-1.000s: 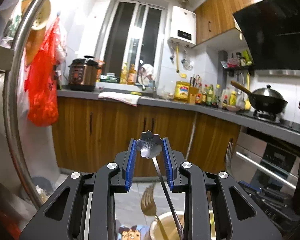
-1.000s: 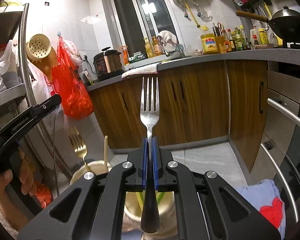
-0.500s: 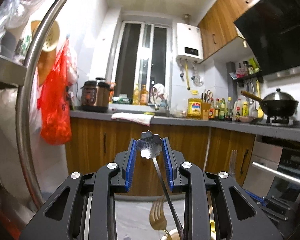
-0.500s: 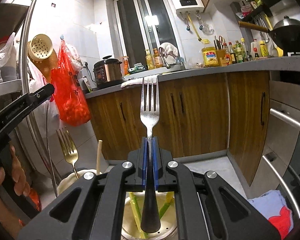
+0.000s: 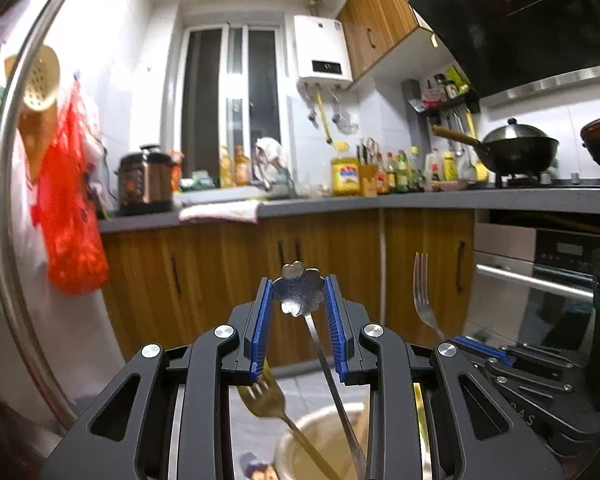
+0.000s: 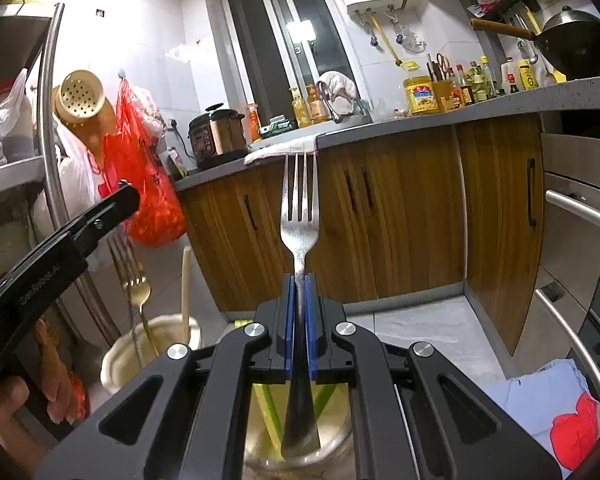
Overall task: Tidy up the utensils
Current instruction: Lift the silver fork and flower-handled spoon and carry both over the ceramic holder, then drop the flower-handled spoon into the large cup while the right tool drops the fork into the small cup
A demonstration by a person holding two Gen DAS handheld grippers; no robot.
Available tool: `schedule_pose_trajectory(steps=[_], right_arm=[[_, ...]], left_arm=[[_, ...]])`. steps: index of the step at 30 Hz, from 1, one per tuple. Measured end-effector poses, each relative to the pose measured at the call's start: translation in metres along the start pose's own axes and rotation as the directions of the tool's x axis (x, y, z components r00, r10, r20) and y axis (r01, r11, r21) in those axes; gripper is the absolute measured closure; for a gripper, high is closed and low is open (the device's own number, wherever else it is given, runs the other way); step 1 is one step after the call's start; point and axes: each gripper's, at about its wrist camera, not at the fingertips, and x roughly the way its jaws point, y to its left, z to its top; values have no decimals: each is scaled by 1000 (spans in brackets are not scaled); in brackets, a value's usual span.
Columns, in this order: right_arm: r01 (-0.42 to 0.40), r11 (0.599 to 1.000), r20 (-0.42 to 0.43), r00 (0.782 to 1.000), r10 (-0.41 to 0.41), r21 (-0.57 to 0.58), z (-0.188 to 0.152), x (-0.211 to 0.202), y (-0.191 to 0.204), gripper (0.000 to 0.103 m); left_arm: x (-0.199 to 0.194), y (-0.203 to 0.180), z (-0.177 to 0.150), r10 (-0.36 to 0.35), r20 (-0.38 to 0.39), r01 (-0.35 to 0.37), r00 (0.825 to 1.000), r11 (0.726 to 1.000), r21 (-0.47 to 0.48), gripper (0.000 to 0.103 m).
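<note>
Clamping a steel fork upright, the right gripper hovers above a jar—likely for sorting; the left gripper pinches a flower-headed spoon.

Wood cabinets, grey counter, dark window.

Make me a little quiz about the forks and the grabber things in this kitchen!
1. True or false: the right gripper is shut on the silver fork.
2. What shape is the spoon end between the left gripper fingers: A star, B flower, C heart?
3. Fill in: the gold fork stands in a cream ____.

Key: 1 true; 2 B; 3 cup.
</note>
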Motion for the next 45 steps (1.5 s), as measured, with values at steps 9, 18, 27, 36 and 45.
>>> schedule_pose_trajectory(steps=[9, 18, 27, 36, 45], right_arm=[[3, 1000, -48, 999, -3, -10, -15, -16, 7, 98], [25, 1000, -125, 992, -26, -3, -27, -20, 15, 98], [65, 998, -176, 982, -63, 6, -33, -17, 15, 98], [57, 998, -198, 979, -52, 21, -32, -17, 14, 97], [48, 999, -196, 980, -43, 18, -28, -21, 12, 74]], left_arm=[[-1, 0, -18, -50, -115, 50, 992, 999, -9, 93], [-5, 0, -24, -54, -137, 55, 989, 999, 3, 93], [-4, -2, -28, -71, -183, 71, 981, 997, -9, 93], [-5, -1, -28, -85, -189, 81, 978, 996, -31, 82], [-6, -2, -27, -88, -191, 82, 978, 996, -39, 69]])
